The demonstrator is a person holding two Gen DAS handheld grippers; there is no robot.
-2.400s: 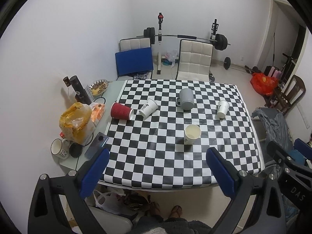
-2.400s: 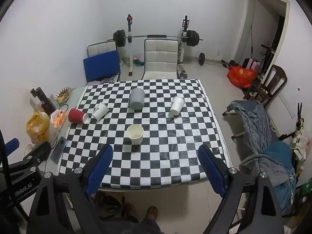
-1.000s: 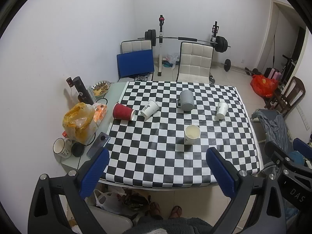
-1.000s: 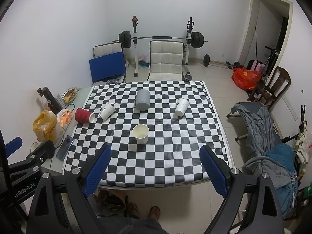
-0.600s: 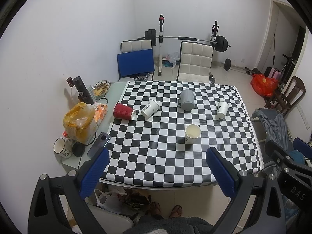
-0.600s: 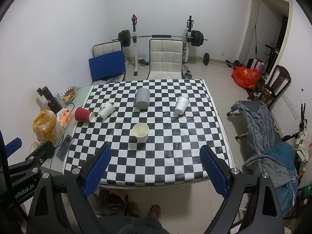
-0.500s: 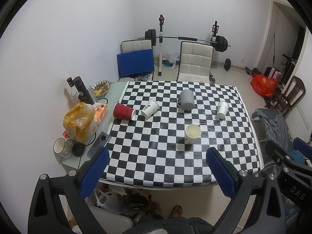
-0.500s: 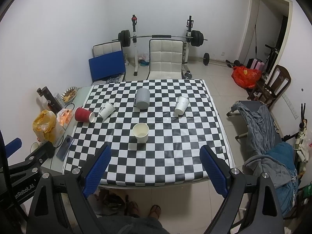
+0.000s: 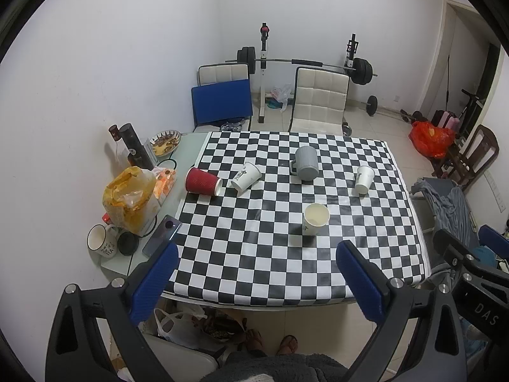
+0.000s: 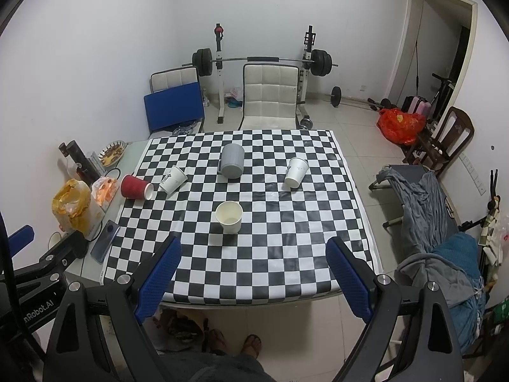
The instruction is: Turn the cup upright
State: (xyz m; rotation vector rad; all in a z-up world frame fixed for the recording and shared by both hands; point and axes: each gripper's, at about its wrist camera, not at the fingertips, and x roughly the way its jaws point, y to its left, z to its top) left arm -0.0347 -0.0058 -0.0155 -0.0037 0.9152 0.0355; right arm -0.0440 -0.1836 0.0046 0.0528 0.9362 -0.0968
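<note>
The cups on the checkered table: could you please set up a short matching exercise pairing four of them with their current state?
Things:
1. red cup
2. grey mug
3. cream cup
4. white cup with black print

States:
A. upright, mouth up
B. on its side at the cloth's left edge
C. upside down, handle on its left
D. on its side, just right of the red one

Pairs: 1-B, 2-C, 3-A, 4-D

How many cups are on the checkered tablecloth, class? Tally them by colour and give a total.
White paper cups: 3, one upright, one lying on its side, one tipped over
Red paper cup: 1, on its side
Grey mug: 1, upside down
Total: 5
</note>
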